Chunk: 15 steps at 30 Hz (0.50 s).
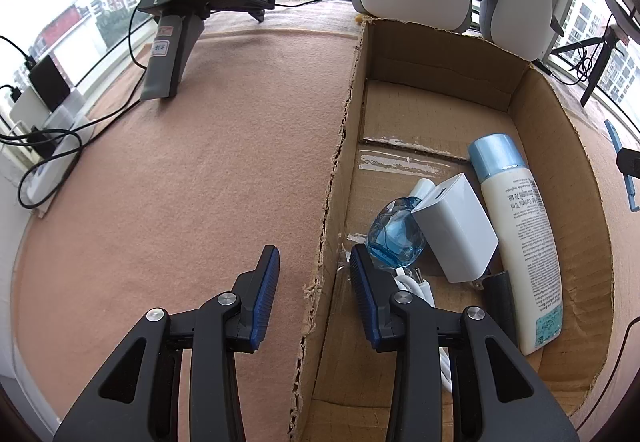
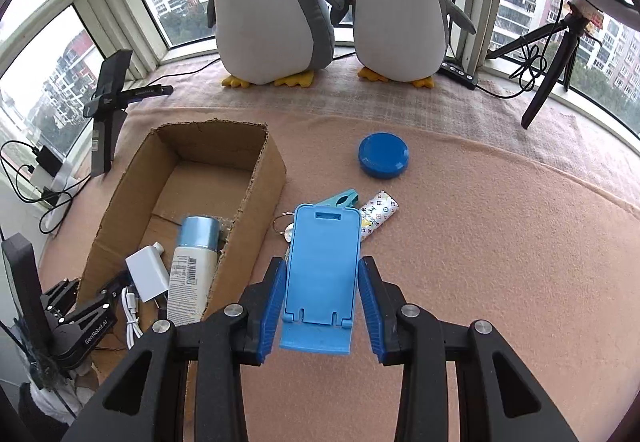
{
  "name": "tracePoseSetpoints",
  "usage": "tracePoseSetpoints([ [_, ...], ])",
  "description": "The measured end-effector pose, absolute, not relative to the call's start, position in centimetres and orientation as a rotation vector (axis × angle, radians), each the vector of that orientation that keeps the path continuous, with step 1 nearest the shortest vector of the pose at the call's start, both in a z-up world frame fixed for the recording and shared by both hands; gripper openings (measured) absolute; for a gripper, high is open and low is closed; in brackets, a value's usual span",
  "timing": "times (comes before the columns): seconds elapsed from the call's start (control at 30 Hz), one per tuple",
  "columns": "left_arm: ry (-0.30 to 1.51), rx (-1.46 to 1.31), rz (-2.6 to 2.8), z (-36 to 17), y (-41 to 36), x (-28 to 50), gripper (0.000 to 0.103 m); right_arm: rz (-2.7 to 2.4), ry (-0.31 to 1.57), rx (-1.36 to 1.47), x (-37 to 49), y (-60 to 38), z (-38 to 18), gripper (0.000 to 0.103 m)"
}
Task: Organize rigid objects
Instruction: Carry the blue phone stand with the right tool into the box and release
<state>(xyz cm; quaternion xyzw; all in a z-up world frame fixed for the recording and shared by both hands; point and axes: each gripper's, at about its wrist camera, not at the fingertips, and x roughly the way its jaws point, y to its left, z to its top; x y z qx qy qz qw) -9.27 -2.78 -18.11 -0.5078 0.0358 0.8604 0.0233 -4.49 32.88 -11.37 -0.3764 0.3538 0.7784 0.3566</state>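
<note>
**A:** Judging from the box, how far are we?

**B:** Perhaps half. In the cardboard box (image 1: 560,170) I see the lotion bottle (image 1: 516,226), the white charger (image 1: 456,230), a clear blue bottle (image 1: 394,234) and a white cable (image 2: 130,312). On the pink surface (image 2: 500,262) outside, there are the blue round lid (image 2: 383,155), a patterned tube (image 2: 378,218), a turquoise clip (image 2: 340,199) and a key ring (image 2: 281,224) — all not yet sorted.

**A:** And the tools?

**B:** My right tool (image 2: 322,302) has the blue phone stand (image 2: 322,274) between its pads. The pads are just beside its edges, but I cannot tell if they really press it. My left tool (image 1: 314,296) is released and carries nothing; it stands astride the torn box wall.

**A:** What does each camera miss?

**B:** The left view shows the box contents closely, but none of the loose things. The right view shows those — and also the left tool beside the box.
</note>
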Motion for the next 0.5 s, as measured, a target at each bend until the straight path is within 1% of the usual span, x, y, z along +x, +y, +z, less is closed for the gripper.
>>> tracePoseSetpoints([
  [0.2,0.106,-1.572,2.663,-18.0,-2.9,-9.2,0.036,2.108,0.880,-0.959,-7.9,31.4,-9.1,0.033],
  [0.5,0.107,-1.571,2.663,-18.0,-3.0,-9.2,0.036,2.171,0.846,-0.997,-11.2,30.1,-8.7,0.033],
])
